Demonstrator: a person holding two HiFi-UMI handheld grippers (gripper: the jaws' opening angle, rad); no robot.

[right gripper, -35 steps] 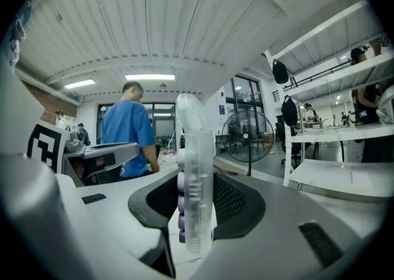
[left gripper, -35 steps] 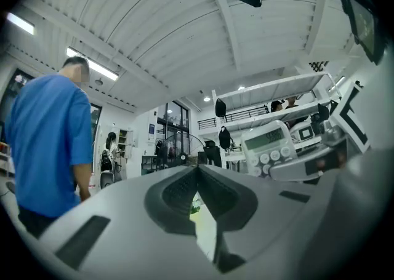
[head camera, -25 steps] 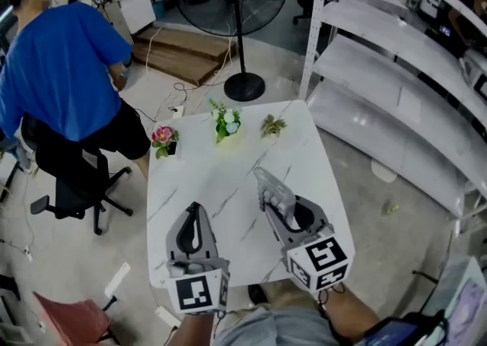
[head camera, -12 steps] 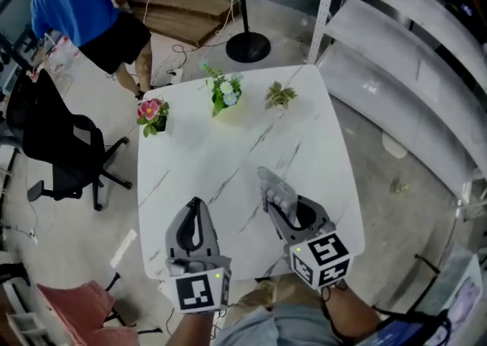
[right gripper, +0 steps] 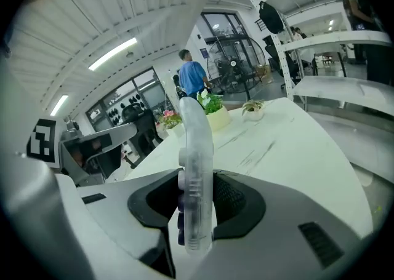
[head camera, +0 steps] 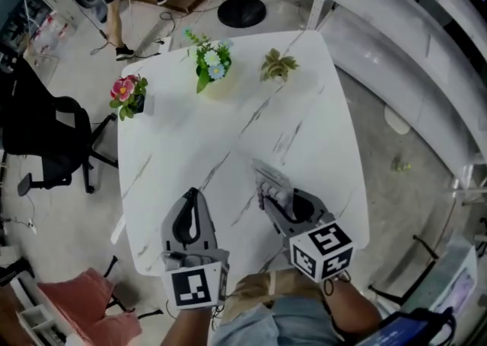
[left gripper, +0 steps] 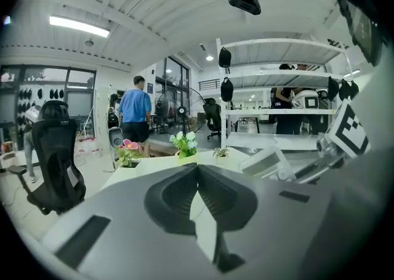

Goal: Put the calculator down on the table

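White veined table (head camera: 228, 131), potted plants (head camera: 209, 69) at far edge; shelving (head camera: 396, 25) beside.

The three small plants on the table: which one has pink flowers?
The leftmost plant in the head view. The middle plant has pale blue and white flowers; the right plant shows only leaves.

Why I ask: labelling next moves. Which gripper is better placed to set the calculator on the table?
Right. The right gripper clamps the calculator, edge-up, over the table. The left gripper is shut on nothing beside it.
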